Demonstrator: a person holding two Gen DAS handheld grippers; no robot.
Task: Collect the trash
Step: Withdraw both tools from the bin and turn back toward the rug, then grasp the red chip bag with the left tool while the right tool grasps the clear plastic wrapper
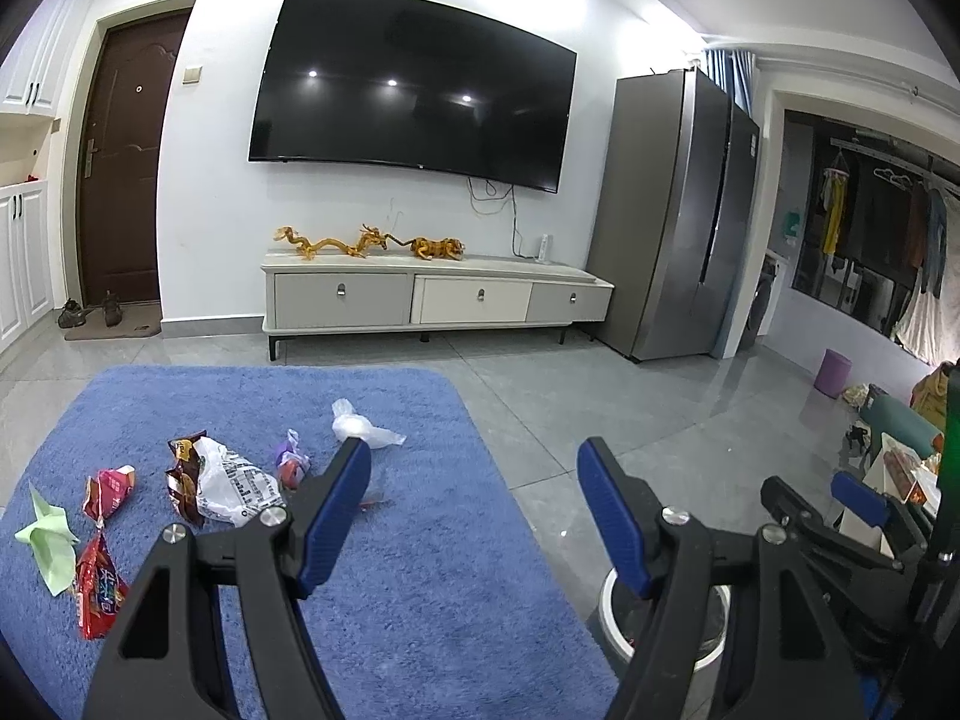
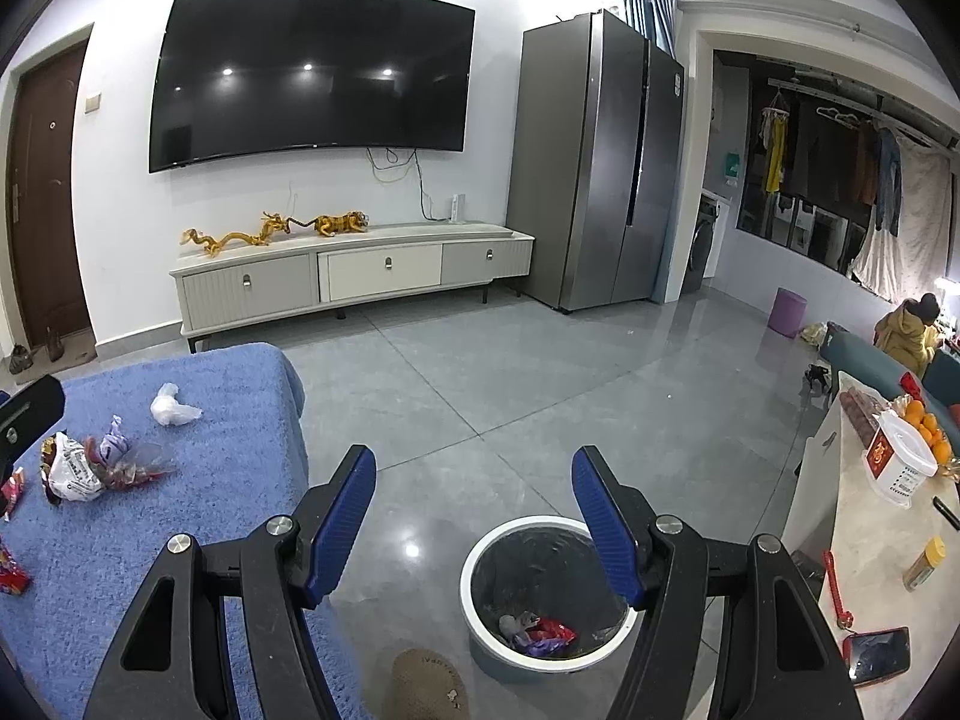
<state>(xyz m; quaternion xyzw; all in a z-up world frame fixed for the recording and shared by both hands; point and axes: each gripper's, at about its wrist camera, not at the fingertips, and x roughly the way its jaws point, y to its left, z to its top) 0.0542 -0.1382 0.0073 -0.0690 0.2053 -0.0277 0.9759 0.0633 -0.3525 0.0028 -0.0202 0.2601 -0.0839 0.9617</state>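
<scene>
Clearly both the left gripper (image 1: 468, 504) and the right gripper (image 2: 474, 516) stand open and empty. Wrappers (image 1: 198, 480) lie on the blue rug (image 1: 420, 588), left of the left jaws; the bin (image 2: 480, 564) sits under the right jaws. A fast grasp could pinch rug fibres, or crush only one wrapper.

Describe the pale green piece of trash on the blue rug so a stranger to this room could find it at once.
Start at the big blue rug on the grey floor in front of the TV. Trash lies scattered along the rug's left side. The green folded paper is furthest left, beside two red snack wrappers; it is the only plain, pale green, unprinted piece.
</scene>
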